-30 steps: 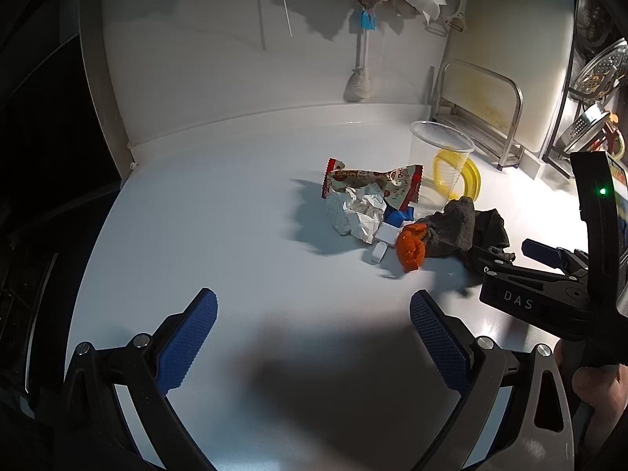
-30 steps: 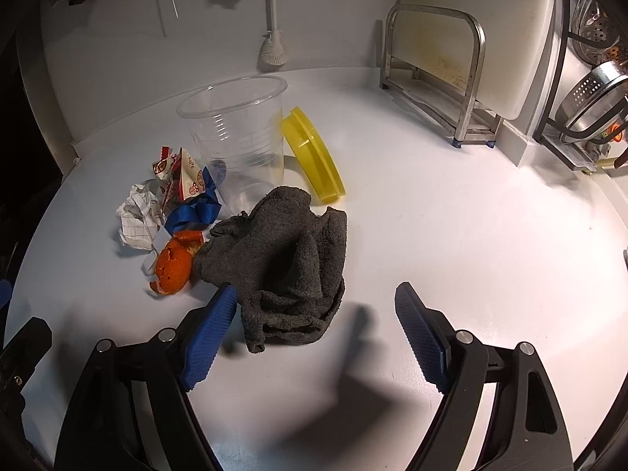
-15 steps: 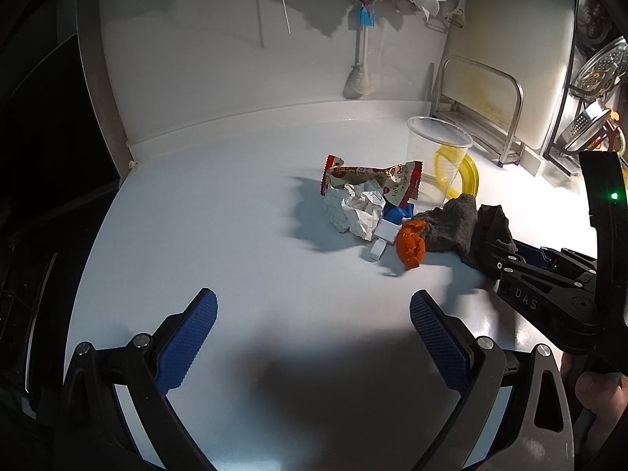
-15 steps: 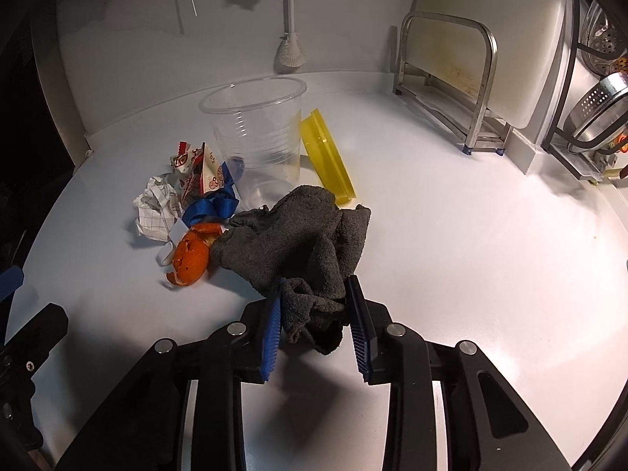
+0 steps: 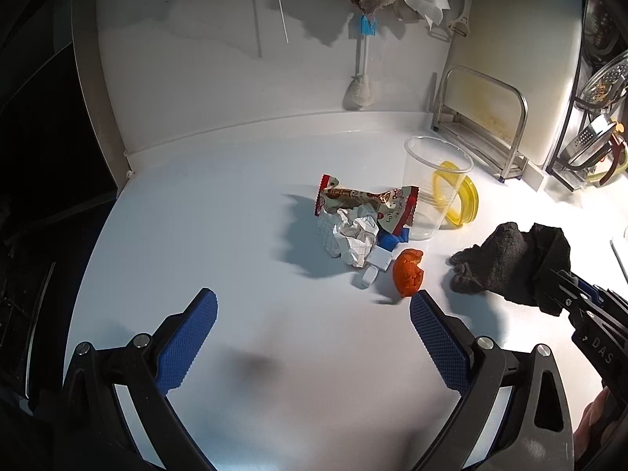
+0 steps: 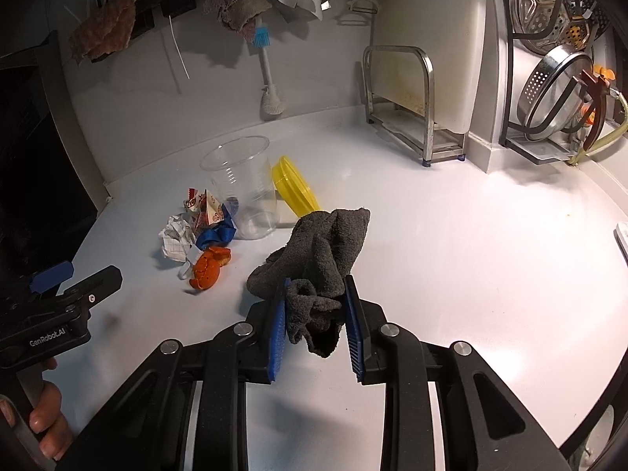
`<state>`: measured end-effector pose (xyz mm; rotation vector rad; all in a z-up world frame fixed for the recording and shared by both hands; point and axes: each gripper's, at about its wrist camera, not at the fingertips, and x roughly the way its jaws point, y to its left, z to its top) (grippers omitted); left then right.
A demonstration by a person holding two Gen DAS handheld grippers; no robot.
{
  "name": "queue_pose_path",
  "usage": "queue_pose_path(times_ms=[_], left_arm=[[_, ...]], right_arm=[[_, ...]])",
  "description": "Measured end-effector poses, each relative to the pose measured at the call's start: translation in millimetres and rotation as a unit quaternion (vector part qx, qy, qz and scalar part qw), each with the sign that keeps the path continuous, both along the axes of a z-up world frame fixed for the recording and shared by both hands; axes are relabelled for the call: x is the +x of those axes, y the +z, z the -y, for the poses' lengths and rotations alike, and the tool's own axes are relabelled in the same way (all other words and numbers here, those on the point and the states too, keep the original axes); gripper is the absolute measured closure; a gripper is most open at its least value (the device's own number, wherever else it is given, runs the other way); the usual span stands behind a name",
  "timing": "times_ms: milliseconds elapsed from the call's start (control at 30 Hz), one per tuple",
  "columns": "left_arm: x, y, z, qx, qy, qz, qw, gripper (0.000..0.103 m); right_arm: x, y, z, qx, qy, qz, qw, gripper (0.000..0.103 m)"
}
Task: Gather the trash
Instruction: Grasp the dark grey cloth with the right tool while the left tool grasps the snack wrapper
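Right gripper (image 6: 316, 314) jaws closing on dark grey cloth (image 6: 325, 251), left gripper (image 5: 314, 337) spread wide over white counter (image 5: 235, 259), orange peel (image 5: 408, 276) beside crumpled paper (image 5: 349, 235)

Trash cluster on the white tabletop (image 5: 219, 243): a red-and-white snack wrapper (image 5: 365, 200) lies over crumpled squared paper (image 5: 353, 235); blue scraps (image 5: 392, 240) and small white pieces (image 5: 378, 258) sit just beside; orange peel (image 5: 408, 271) lies nearest, apart from the clear plastic cup (image 5: 433, 188), which stands upright.
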<state>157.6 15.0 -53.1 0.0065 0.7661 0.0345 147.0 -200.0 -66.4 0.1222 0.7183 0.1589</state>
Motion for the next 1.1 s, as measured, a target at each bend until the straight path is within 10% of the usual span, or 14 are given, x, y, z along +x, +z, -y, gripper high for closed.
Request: queue_pose_path(times_ms=[833, 1100], left_arm=[[98.0, -21.1, 47.7, 0.006, 0.015, -0.013, 0.9998, 0.009], [102.2, -20.3, 45.5, -0.002, 0.011, -0.008, 0.9999, 0.054]], right_arm=[[-21.8, -9.0, 17.3, 0.049, 0.006, 0.005, 0.999, 0.077], [-19.4, -13.4, 16.0, 0.044, 0.003, 0.000, 0.999, 0.077]])
